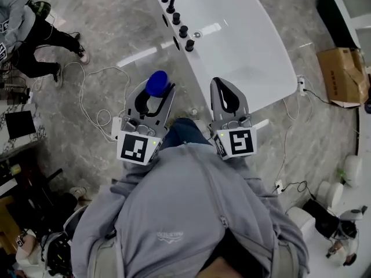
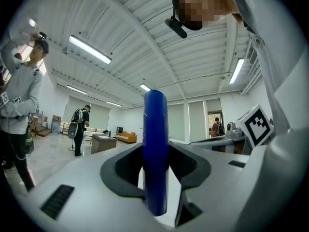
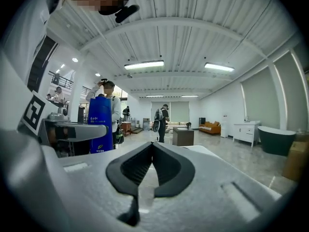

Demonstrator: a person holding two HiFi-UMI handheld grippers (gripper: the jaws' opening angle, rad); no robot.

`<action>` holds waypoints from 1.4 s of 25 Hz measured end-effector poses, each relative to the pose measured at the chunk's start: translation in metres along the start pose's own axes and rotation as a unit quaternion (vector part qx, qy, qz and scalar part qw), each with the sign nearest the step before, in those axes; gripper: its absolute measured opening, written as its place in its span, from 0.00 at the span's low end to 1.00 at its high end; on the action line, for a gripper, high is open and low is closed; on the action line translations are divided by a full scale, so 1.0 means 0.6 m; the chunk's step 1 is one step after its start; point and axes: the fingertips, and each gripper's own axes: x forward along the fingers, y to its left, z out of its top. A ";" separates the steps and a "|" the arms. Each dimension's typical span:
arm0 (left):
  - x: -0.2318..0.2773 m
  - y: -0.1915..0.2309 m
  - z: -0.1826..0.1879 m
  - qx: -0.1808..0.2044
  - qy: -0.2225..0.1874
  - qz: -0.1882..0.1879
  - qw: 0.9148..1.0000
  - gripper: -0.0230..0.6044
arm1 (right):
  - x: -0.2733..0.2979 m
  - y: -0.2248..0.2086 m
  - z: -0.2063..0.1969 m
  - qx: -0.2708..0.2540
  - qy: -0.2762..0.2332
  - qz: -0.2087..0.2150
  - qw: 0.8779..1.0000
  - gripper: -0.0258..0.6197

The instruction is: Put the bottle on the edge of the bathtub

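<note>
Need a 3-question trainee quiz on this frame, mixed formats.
1. True or false: the right gripper holds the blue bottle.
2. Which gripper grips the blue bottle? A left, B right, C neither.
3. Fill in: the faucet on the bathtub is ____ in colour.
Key: 1 false, the right gripper is shut and empty; 2 A, the left gripper; 3 black.

In the head view, the left tool [image 1: 157,91] is covering most of the bottle [image 1: 157,81], with only its blue top showing. The bathtub [image 1: 249,45] is running off the top edge. A person [image 1: 20,25] is being cropped at upper left. In the right gripper view, the label [image 3: 99,129] is showing too small to read.
</note>
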 end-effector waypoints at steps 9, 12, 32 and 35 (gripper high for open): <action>0.106 -0.029 -0.051 -0.005 0.021 -0.049 0.999 0.28 | 0.031 -0.067 -0.030 -0.003 -0.015 0.003 1.000 0.04; 0.150 -0.028 -0.070 0.001 0.020 -0.061 0.998 0.28 | 0.057 -0.091 -0.041 0.003 -0.020 0.011 1.000 0.04; 0.293 -0.002 -0.295 0.018 0.044 -0.113 0.992 0.28 | 0.155 -0.164 -0.257 0.037 0.028 0.019 0.999 0.04; 0.305 -0.001 -0.324 0.015 0.040 -0.116 0.992 0.28 | 0.165 -0.167 -0.287 0.048 0.035 0.020 0.998 0.04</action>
